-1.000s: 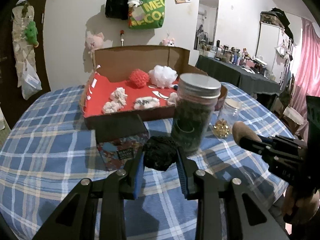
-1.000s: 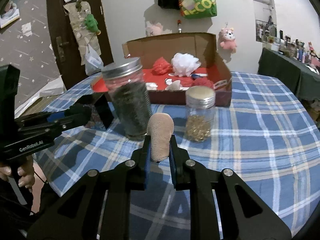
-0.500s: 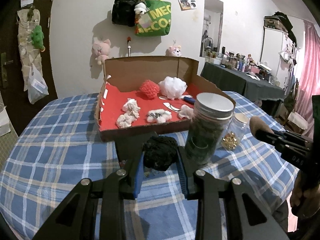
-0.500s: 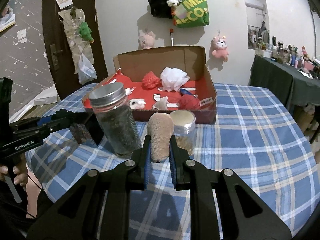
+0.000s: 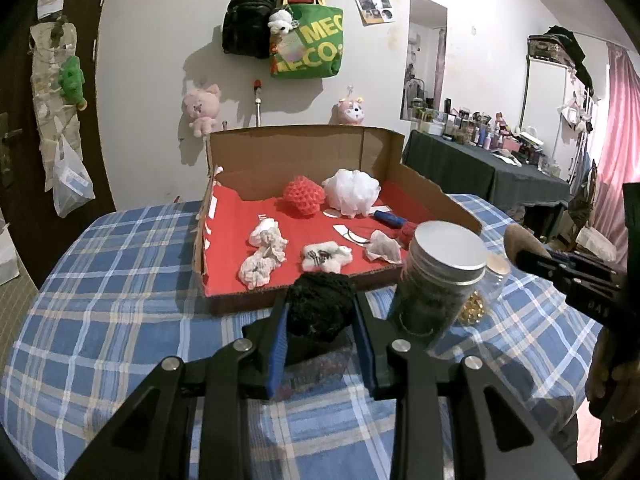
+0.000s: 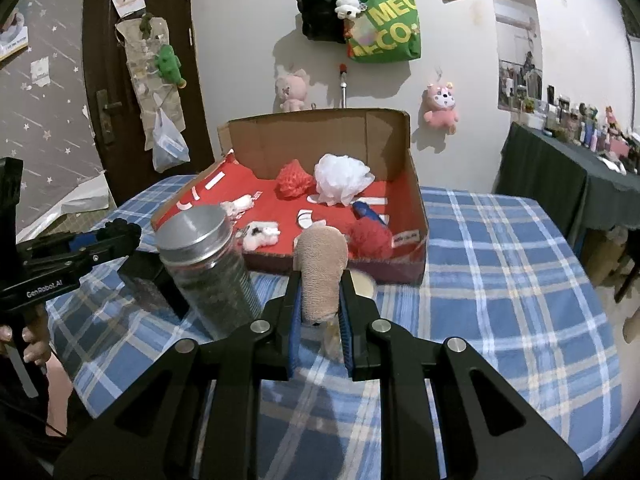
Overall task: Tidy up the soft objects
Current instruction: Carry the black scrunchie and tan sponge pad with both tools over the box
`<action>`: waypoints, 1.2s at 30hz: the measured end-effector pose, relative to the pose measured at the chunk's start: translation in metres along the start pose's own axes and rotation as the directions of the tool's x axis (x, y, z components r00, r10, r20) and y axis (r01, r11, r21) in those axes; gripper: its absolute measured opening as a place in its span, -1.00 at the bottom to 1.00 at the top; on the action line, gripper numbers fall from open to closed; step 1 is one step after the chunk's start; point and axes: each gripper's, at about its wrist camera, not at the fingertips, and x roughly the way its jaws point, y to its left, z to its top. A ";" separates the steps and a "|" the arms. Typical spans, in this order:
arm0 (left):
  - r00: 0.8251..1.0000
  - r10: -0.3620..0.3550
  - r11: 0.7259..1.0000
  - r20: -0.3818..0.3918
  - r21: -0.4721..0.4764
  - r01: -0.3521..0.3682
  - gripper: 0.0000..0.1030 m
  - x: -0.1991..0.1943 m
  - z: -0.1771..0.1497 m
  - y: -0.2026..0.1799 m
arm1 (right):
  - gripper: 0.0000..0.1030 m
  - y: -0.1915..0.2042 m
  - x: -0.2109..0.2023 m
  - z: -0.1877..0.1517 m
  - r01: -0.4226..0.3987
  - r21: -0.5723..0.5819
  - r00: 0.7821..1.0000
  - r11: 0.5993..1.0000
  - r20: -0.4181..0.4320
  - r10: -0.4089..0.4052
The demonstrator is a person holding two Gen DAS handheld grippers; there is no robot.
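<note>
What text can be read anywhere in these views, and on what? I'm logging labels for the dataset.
"GenRobot.AI": on the left gripper, side of its body, right wrist view.
"MEC" over "ECO:": on the green tote bag on the wall; partly cut off.
White label on the cardboard box front: too small to read.
Wall photos and bottles: unreadable.

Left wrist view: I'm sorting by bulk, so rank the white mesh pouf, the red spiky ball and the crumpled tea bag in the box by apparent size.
1. White mesh pouf, largest.
2. Red spiky ball, somewhat smaller, right beside it.
3. Crumpled tea bag, smallest, despite lying nearer the camera.
</note>
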 end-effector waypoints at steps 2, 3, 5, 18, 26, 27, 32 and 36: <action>1.000 -0.008 1.000 -0.004 0.004 0.008 -0.37 0.004 0.005 0.001 | -0.69 -0.001 0.003 0.006 -0.002 -0.009 1.000 1.000 -0.001 0.002; 1.000 -0.015 1.000 -0.007 0.009 0.015 -0.37 0.007 0.007 0.001 | -0.69 -0.002 0.005 0.008 -0.005 -0.013 1.000 1.000 -0.001 0.005; 1.000 -0.025 0.999 -0.015 0.024 0.026 -0.37 0.012 0.012 0.002 | -0.69 -0.004 0.011 0.015 -0.014 -0.027 1.000 1.000 -0.012 0.013; 0.974 -0.170 0.977 -0.153 0.101 0.187 -0.37 0.061 0.051 0.004 | -0.68 -0.013 0.065 0.060 -0.175 -0.097 0.973 0.980 -0.171 0.157; 0.945 -0.207 0.958 -0.255 0.144 0.249 -0.37 0.102 0.076 0.004 | -0.67 -0.018 0.118 0.085 -0.260 -0.081 0.927 0.962 -0.301 0.225; 0.940 -0.208 0.956 -0.270 0.147 0.254 -0.37 0.109 0.079 0.004 | -0.67 -0.018 0.125 0.088 -0.262 -0.080 0.923 0.962 -0.313 0.225; 0.921 -0.216 0.950 -0.324 0.147 0.275 -0.37 0.142 0.096 0.008 | -0.67 -0.012 0.160 0.100 -0.291 -0.100 0.887 0.952 -0.401 0.229; 0.895 -0.224 0.949 -0.385 0.123 0.291 -0.37 0.173 0.105 0.010 | -0.67 -0.008 0.191 0.108 -0.296 -0.094 0.858 0.951 -0.463 0.221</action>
